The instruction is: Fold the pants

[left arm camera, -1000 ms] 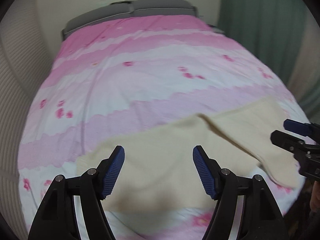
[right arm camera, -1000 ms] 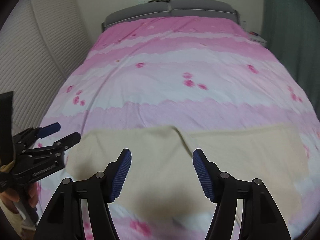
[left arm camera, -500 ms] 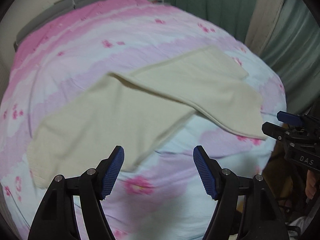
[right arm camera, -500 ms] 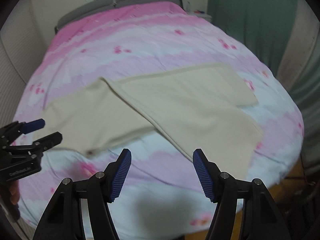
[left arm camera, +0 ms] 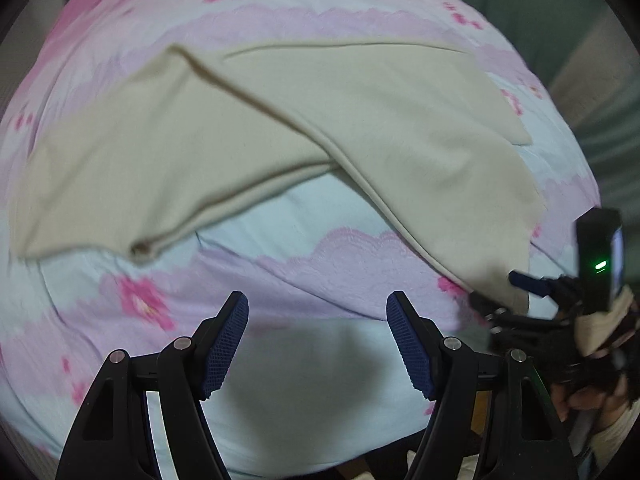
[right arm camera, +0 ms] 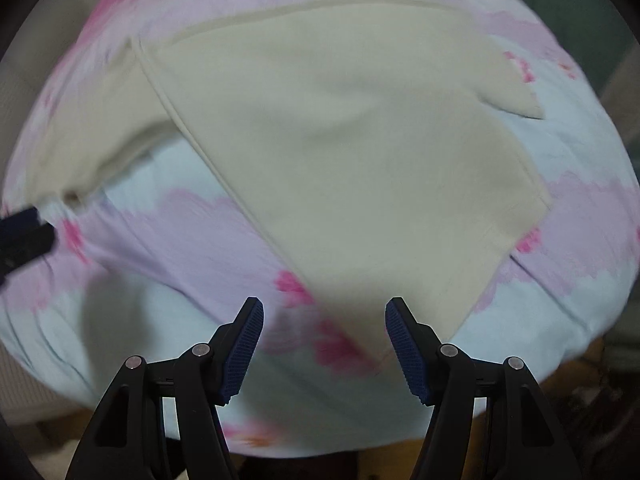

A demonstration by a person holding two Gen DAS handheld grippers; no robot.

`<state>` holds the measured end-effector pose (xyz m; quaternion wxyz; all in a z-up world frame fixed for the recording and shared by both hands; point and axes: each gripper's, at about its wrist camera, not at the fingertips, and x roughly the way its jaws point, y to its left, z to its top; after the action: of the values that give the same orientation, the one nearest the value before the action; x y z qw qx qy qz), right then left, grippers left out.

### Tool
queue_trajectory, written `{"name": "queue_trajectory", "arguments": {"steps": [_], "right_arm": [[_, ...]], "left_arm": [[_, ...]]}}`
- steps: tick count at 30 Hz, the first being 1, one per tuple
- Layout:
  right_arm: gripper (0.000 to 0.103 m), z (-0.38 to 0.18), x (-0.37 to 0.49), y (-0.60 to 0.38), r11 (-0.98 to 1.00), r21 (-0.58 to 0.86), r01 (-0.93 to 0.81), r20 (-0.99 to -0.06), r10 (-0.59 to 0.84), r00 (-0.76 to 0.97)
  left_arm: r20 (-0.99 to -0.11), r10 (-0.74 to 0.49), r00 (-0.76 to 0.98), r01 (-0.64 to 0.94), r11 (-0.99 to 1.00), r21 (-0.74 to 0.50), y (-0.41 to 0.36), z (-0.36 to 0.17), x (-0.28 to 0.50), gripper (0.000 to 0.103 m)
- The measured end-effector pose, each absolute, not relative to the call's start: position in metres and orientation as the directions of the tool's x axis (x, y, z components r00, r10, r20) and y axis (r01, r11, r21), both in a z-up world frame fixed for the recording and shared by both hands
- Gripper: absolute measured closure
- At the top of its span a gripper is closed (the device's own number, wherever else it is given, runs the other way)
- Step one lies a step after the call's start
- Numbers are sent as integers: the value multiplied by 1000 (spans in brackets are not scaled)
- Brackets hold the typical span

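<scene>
Beyond both fingers, cream pants.

The pants lie spread on the bed cover, two legs splaying toward the near edge with a bare wedge of cover between them (left wrist view). The right gripper hangs over the right leg's near corner.

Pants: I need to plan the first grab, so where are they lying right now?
The pants lie spread flat on the pink bedspread, legs splayed, ahead of both open grippers.
</scene>
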<state>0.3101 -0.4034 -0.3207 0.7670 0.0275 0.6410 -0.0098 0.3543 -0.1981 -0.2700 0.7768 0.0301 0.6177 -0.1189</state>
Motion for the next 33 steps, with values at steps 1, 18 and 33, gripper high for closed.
{"name": "queue_trajectory", "arguments": {"steps": [1,18,33], "right_arm": [[39,-331,313,-407,999,24,29,-988,19,154],[94,-335,322,-423,999,15,-29,-988,19,153],[95,-245,312,-468,987,44,154,-941,-10,337]], "left_arm": [[-967,-146,207,206,973,-102,-201,-271,352,32],[-959,-254,127,233,947,-220,-266,-312,416,32],[-913,-387,126,436,849,-300,-337,-259,465,82]]}}
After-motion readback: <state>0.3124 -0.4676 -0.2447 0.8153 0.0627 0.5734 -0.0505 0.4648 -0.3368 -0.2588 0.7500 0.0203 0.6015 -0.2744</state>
